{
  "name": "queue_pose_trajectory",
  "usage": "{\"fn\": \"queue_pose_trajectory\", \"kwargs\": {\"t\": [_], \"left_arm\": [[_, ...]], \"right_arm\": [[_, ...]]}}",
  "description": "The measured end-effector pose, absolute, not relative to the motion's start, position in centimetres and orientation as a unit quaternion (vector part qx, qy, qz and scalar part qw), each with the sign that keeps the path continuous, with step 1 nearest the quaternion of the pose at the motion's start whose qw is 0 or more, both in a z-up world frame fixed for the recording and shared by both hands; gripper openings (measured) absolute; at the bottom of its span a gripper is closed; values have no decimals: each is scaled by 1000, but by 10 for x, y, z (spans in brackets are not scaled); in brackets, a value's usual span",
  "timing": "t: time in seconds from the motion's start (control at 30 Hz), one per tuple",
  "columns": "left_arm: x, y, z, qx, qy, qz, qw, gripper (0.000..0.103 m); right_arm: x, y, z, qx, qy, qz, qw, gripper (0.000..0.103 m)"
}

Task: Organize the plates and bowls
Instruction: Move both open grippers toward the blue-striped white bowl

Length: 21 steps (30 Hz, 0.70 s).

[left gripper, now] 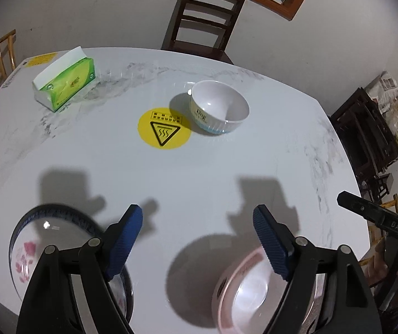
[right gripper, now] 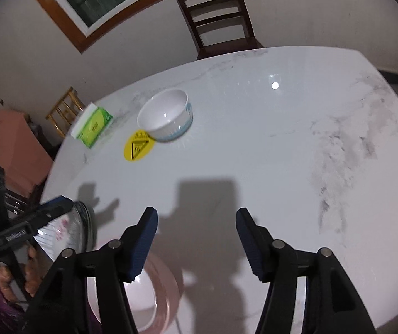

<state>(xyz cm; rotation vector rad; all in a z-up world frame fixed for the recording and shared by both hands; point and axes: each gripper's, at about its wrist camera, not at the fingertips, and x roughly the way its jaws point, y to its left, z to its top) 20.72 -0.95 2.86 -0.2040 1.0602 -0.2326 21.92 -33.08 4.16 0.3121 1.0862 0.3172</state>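
Now both tools apart and empty, left tool (left gripper: 197,221) above pink bowl (left gripper: 243,289), near plate (left gripper: 29,250).

Glossy white marble-veined worktop (left gripper: 212,172) catching the lamp glare; smooth glazed white ribbed bowl (left gripper: 219,110) shining; pink glossy bowl (left gripper: 243,292); ridged blue pads (left gripper: 271,245) on matt black plastic; dark polished wooden chair (left gripper: 201,19)

Black left tool (left gripper: 197,224) with ribbed blue pads (left gripper: 126,243).
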Motion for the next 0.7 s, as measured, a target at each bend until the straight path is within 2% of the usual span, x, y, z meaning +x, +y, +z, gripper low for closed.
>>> {"fn": "queue_pose_trajectory", "kwargs": {"t": [0.3, 0.53, 0.7], "left_arm": [[280, -16, 14, -134, 534, -101, 829, 83], [331, -10, -14, -154, 575, -101, 797, 83], [353, -13, -16, -158, 576, -112, 794, 83]], "right_arm": [[302, -325, 25, 175, 545, 182, 800, 60], [360, -311, 16, 192, 555, 188, 787, 45], [393, -301, 6, 200, 568, 185, 776, 42]]}}
